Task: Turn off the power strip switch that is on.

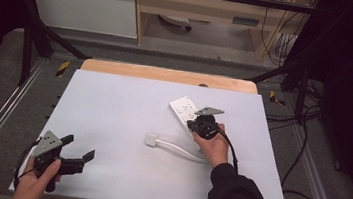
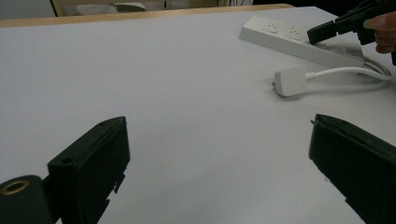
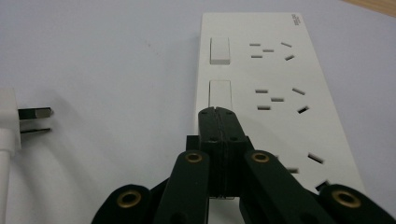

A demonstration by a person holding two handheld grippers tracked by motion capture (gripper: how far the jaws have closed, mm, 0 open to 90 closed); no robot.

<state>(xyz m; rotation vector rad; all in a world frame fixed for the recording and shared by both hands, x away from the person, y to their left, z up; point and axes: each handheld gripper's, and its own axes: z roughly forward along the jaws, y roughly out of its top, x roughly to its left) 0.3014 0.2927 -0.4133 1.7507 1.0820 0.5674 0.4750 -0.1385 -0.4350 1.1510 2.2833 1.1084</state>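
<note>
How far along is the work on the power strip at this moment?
Done: nothing clearly; the plug lies loose on the table, its prongs bare. In hand: the right gripper, jaws shut, has its tip at a rocker switch on the power strip; whether it presses is unclear. The left gripper is open, away from both. Left: possibly the other switch.

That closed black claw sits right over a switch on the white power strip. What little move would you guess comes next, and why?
Probably a short press down. The right claw is shut, its tip over the second rocker switch of the power strip, a pose that suits poking. The plug lies unplugged on the table, and the left claw waits open, far off.
</note>
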